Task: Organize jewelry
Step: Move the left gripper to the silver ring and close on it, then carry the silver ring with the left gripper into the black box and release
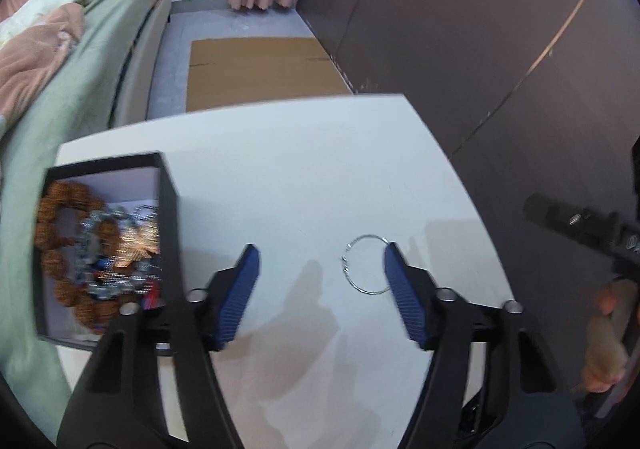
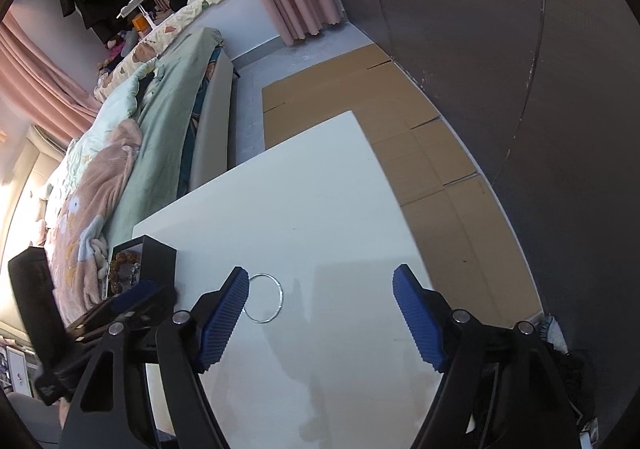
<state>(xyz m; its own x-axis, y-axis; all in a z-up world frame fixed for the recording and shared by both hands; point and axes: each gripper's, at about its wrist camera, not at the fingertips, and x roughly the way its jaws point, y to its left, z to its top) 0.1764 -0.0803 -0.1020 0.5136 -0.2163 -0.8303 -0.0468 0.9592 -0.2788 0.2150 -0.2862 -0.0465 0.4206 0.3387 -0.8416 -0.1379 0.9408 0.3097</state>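
Beads in black box motion-blurred – pieces indistinct; box near corner behind left claw.

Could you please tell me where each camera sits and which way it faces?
Left wrist: on the left gripper, facing the white table; open blue fingers, the person's other hand.
Right wrist: on the right gripper, facing the table; open fingers.
Shared: thin silver ring bracelet, black open jewelry box, green bed.
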